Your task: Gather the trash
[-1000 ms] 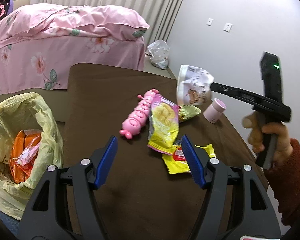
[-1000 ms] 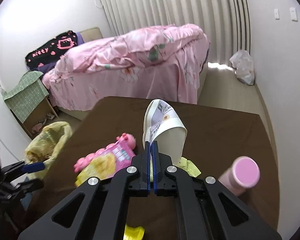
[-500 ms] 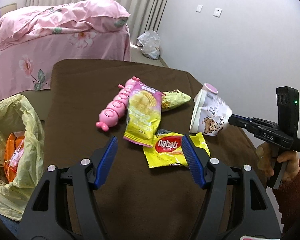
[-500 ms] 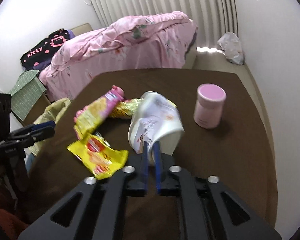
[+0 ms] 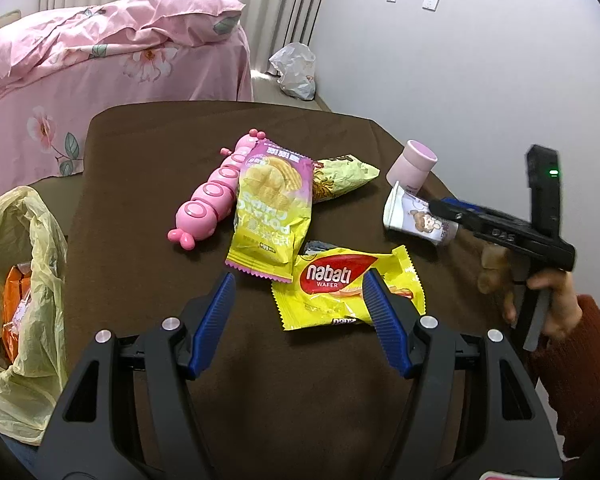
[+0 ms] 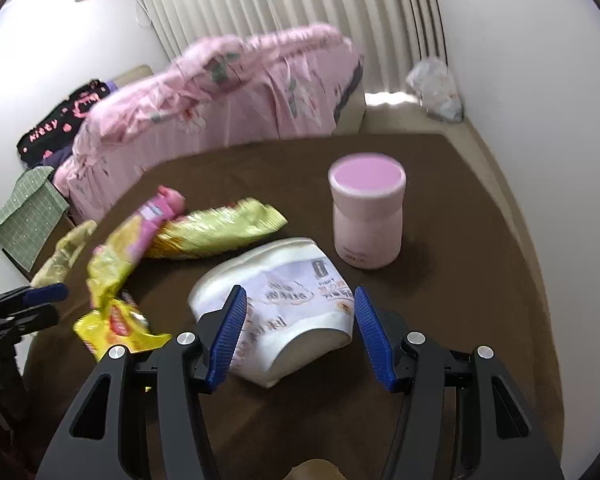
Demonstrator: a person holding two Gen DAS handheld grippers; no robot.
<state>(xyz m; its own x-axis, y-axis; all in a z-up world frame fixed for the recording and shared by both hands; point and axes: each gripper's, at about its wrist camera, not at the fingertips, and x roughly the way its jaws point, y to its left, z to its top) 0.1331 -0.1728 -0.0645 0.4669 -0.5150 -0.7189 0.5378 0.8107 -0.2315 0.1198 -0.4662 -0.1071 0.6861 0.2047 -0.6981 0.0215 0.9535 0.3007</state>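
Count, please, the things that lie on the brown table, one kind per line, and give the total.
Snack wrappers: 3 (potato chips bag, Nabati wafer wrapper, green snack bag)
Paper cups: 1 (crushed paper cup)
Pink jars: 1 (pink jar)
Toys: 1 (pink caterpillar toy)
Total: 6

Left gripper [image 5: 298, 312] jaws spread wide, right gripper [image 6: 298, 332] jaws apparently parted, both low

Left claw [image 5: 298, 322] gapes over the nabati wafer wrapper [image 5: 346, 294] on the brown worktop [image 5: 140, 152]; yellow trash bag [image 5: 24, 280] left.
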